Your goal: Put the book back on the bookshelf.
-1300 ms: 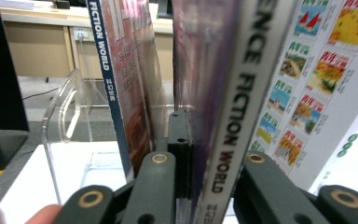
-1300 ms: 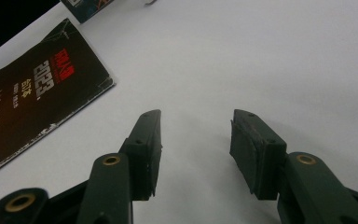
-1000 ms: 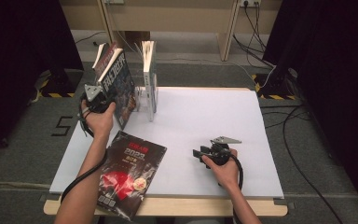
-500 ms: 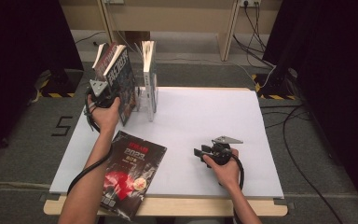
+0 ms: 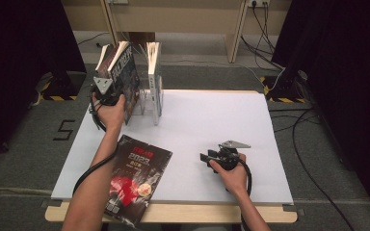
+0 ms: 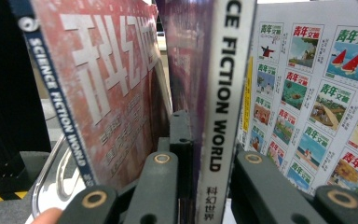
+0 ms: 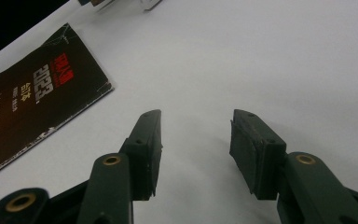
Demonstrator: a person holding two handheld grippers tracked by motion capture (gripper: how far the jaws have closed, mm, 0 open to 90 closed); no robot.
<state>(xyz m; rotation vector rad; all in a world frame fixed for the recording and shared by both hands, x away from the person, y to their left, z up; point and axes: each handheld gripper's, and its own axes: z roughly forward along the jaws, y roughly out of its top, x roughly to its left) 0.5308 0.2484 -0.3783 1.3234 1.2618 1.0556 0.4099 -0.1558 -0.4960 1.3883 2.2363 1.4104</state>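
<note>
Left tool (image 5: pixel 110 91) clamped, right tool (image 5: pixel 211 157) agape

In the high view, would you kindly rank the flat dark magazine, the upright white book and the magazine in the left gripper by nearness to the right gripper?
From the right gripper:
1. Flat dark magazine, on the table's near left.
2. Upright white book, standing at the far left edge.
3. Held magazine, clamped in the left gripper, farthest left.

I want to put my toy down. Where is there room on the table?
The white table is bare between the right gripper and the standing magazines, and along its right side. It is crowded at the far left, and a dark magazine covers the near left.
</note>
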